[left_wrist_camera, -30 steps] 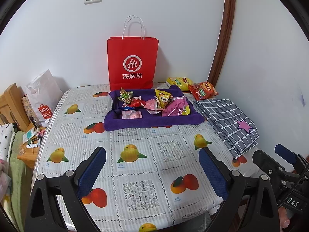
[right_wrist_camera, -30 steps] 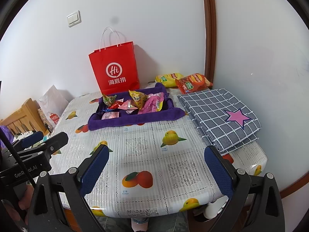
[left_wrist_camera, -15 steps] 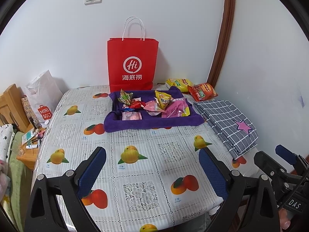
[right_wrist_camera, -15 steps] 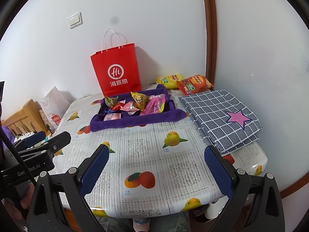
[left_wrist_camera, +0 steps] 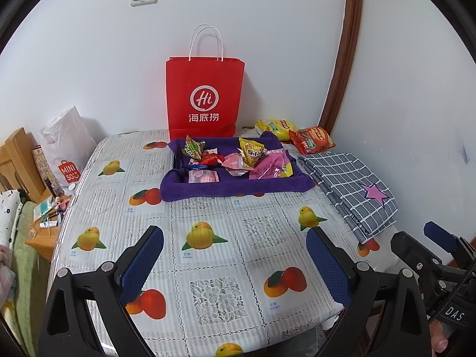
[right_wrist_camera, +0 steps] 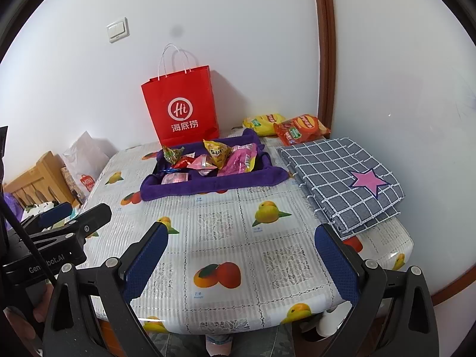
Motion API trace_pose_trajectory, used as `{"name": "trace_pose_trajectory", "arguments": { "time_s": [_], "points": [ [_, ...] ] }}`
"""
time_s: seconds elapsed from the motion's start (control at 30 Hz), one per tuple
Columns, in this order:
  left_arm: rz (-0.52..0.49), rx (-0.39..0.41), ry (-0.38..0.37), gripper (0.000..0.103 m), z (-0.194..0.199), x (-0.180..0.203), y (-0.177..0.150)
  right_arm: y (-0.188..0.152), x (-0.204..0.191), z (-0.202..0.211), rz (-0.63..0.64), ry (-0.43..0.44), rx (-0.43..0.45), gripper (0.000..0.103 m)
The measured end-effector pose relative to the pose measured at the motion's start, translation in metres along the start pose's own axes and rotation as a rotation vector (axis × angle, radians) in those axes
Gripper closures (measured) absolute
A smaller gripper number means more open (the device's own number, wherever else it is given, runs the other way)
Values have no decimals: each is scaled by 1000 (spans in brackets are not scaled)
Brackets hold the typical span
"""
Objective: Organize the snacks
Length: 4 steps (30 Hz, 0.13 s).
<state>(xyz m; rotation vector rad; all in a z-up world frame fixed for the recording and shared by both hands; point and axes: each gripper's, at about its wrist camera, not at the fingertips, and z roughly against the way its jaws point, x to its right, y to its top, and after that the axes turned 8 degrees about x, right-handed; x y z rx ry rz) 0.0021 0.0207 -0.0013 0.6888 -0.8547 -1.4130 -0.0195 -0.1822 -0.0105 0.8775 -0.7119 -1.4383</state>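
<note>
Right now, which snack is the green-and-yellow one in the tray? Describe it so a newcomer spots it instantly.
Find the red paper bag standing against the wall; the purple tray lies directly in front of it. In the tray's back left corner sits the green-and-yellow packet, a puffed pyramid shape. It is the only green-marked wrapper there; its neighbours are red, pink or yellow.

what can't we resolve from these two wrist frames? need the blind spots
- Inside of the red paper bag: both views show only its closed front face.
- Tray floor: left wrist view, covered by the piled snack packets; exact count unclear.
- Yellow chip bag: right wrist view, partly behind the orange chip bag.
- Packet print: too small in both views.
- Left gripper and right gripper: bases cut off by the bottom edge.
</note>
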Motion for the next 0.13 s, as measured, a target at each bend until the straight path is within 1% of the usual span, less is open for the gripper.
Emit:
{"name": "trace_pose_trajectory", "arguments": {
  "time_s": [0.13],
  "points": [
    [-1,11,-1,6,2,-1,-1,0,-2,2,4,2,3,5]
  ]
}}
